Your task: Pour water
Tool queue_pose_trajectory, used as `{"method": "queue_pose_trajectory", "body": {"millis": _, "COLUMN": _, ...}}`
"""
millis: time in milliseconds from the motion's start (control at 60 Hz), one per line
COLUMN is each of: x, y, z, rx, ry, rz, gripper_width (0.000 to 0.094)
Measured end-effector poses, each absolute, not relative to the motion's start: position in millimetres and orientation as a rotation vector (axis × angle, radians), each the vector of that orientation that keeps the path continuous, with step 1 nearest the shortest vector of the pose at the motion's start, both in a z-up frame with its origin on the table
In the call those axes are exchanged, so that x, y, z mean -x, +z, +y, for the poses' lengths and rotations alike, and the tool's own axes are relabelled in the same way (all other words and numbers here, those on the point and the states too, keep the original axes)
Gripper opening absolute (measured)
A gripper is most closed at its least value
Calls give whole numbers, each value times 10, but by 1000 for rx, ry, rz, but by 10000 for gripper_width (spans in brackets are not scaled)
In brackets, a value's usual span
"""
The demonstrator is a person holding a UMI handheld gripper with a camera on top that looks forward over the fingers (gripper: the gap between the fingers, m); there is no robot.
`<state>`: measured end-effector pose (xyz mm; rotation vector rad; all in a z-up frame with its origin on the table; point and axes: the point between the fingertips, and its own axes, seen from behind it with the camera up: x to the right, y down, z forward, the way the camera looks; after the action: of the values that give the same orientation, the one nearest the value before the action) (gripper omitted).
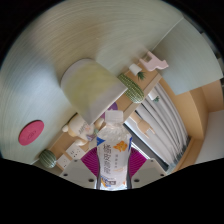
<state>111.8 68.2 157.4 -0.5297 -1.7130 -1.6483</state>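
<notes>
A clear plastic bottle (111, 152) with a white and orange label sits between my fingers, tilted, its neck pointing away from me. My gripper (112, 163) is shut on the bottle, with the magenta pads (92, 160) pressing its label from both sides. Just beyond the bottle's neck I see a pale yellow-green rounded cup or bowl (92, 85) with its opening turned toward the bottle. Water itself cannot be made out.
A wide pale surface (60, 70) fills the area to the left, with a pink round spot (32, 131) on it. To the right stand white shelves or drawers (160, 125) with small items (148, 65) on top. A small beige object (72, 127) lies near the bottle.
</notes>
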Motion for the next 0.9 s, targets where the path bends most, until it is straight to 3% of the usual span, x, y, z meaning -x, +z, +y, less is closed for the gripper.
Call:
{"method": "queue_pose_trajectory", "body": {"millis": 383, "x": -1504, "y": 2723, "z": 406, "rx": 1206, "ry": -967, "rz": -876, "gripper_width": 343}}
{"method": "queue_pose_trajectory", "body": {"millis": 517, "x": -1802, "y": 2908, "z": 325, "rx": 1389, "ry": -605, "rz": -483, "gripper_width": 344}}
{"method": "queue_pose_trajectory", "body": {"millis": 650, "x": -2094, "y": 2652, "z": 344, "rx": 1524, "ry": -296, "rz": -197, "gripper_width": 343}}
{"method": "queue_pose_trajectory", "body": {"millis": 900, "x": -2248, "y": 1700, "z": 505, "rx": 1656, "ry": -8, "rz": 8, "gripper_width": 344}}
